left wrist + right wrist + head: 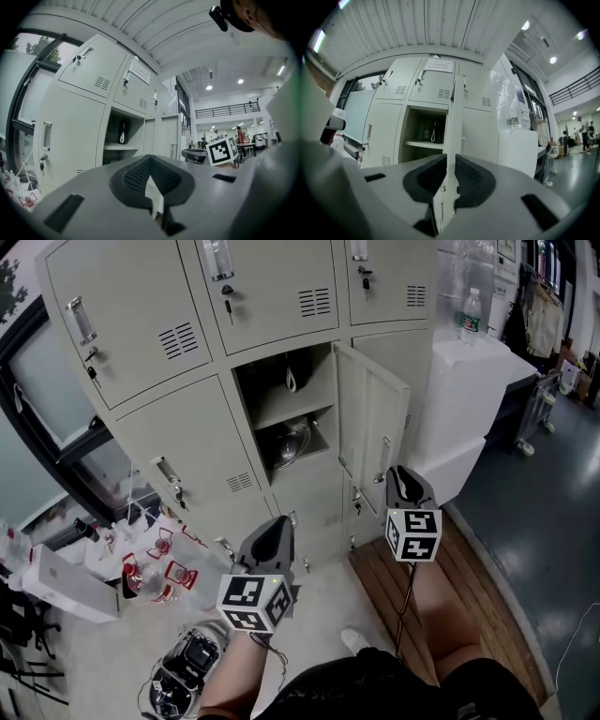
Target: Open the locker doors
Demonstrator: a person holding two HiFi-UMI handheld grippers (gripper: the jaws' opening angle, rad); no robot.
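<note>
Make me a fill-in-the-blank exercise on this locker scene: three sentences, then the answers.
1. The locker door clamped edge-on by the right gripper stands ___.
2. The left gripper, jaws together, holds ___.
3. On the white cabinet beside the lockers stands a plastic ___.
Missing words: open; nothing; bottle.

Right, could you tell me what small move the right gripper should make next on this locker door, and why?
Probably swing it a little wider, rightward in the head view. The right gripper is closed on the free edge of the open door, which stands roughly square to the locker front; the compartment is already exposed, so a short pull should finish it.
</note>
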